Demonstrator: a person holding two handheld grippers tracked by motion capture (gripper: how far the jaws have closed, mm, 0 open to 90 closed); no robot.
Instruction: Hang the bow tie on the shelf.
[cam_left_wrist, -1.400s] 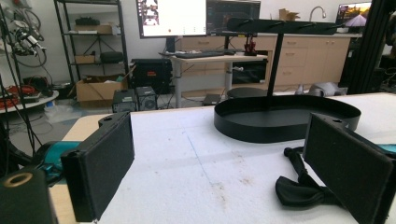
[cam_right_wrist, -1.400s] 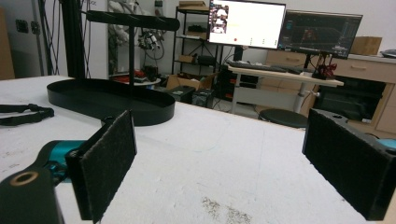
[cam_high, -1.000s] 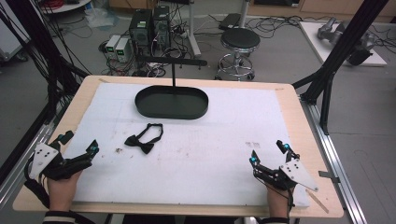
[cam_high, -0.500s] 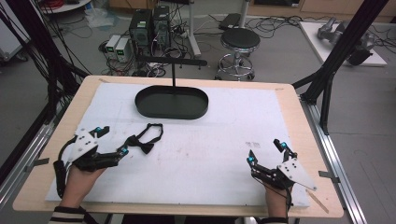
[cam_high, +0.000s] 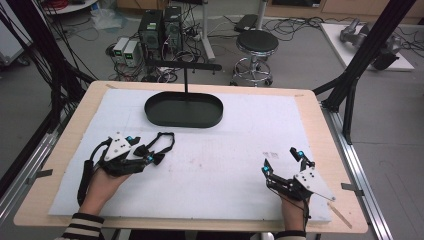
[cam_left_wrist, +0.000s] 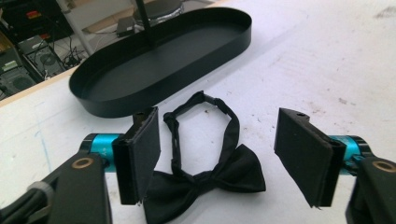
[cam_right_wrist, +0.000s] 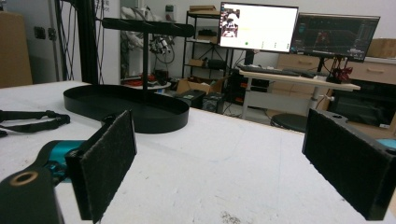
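Observation:
A black bow tie with its strap looped lies on the white mat, left of centre. My left gripper is open over it. In the left gripper view the bow sits on the mat between the two spread jaws of the left gripper, and the left pad is close to the bow's left wing. Near the front right my right gripper is open, low over bare mat, holding nothing. The right gripper view looks between the spread jaws of that gripper and catches the strap far to the left.
A black oval tray with an upright T-shaped stand sits at the back centre of the mat; its rim lies just beyond the bow tie. The wooden table edge borders the mat. A stool and computers stand behind the table.
My left hand has moved from the table's front left edge forward and to the right, bringing the open gripper over the bow tie. The right gripper has barely moved.

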